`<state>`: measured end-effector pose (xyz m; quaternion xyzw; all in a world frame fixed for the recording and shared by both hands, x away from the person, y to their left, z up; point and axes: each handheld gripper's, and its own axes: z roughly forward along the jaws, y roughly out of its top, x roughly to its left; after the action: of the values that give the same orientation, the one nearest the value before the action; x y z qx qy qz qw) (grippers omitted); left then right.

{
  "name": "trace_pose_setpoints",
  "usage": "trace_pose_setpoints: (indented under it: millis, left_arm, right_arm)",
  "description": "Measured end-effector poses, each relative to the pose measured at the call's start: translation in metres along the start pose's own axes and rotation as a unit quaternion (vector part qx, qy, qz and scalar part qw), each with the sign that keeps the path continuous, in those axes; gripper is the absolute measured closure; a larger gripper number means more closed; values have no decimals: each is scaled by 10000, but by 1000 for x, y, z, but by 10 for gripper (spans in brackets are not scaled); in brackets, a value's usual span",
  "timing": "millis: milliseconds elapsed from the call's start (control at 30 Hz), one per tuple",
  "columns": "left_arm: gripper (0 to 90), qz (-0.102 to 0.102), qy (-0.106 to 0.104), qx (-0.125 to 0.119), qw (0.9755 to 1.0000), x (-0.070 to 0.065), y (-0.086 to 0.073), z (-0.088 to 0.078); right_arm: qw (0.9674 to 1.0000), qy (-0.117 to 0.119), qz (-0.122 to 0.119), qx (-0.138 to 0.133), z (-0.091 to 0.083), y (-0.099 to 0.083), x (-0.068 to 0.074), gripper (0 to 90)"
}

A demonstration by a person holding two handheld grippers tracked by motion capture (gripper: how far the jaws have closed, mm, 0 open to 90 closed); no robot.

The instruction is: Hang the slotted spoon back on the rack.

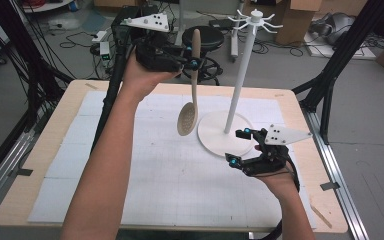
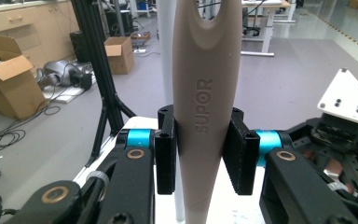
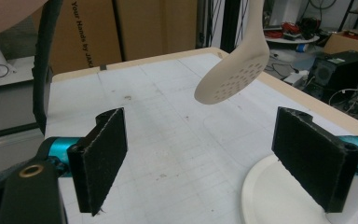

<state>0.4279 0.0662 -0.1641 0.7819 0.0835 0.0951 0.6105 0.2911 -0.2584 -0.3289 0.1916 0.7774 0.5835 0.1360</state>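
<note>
High view shows my left gripper (image 1: pixel 194 63) pinching the slotted spoon (image 1: pixel 187 119) handle aloft, while my right gripper (image 1: pixel 240 147) sits spread beside the white stand (image 1: pixel 215 134).

The white rack (image 1: pixel 235 95) stands at two o'clock on the worktop (image 1: pixel 145 165) (base and pole both obstacles); the hanging slotted spoon (image 1: pixel 191 95) blocks twelve o'clock; seven o'clock lies open.

A beige slotted spoon (image 1: pixel 191 95) hangs upright above the table, perforated bowl down at six o'clock, its "SUPOR"-marked handle clamped in the left gripper (image 1: pixel 194 62). At its three o'clock stands a white hook-topped rack (image 1: pixel 240 75) on a round base.
</note>
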Motion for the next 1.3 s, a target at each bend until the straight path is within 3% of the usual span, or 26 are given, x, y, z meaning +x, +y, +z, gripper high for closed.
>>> trace_pose_setpoints:
  millis: [267, 400, 833, 1300]
  left_arm:
    - [685, 42, 65, -37, 10000, 3, 15, 12]
    - [685, 40, -3, -35, 10000, 5, 20, 20]
    - [685, 187, -86, 176, 9996, 5, 32, 43]
    - [685, 264, -114, 397, 9988, 3, 34, 58]
  right_arm:
    - [10000, 42, 12, 7, 2, 0, 1, 176]
    - [10000, 43, -5, 4, 2, -1, 2, 176]
    - [10000, 22, 35, -41, -1, -2, -1, 176]
    - [10000, 21, 58, -48, -3, -3, -1, 176]
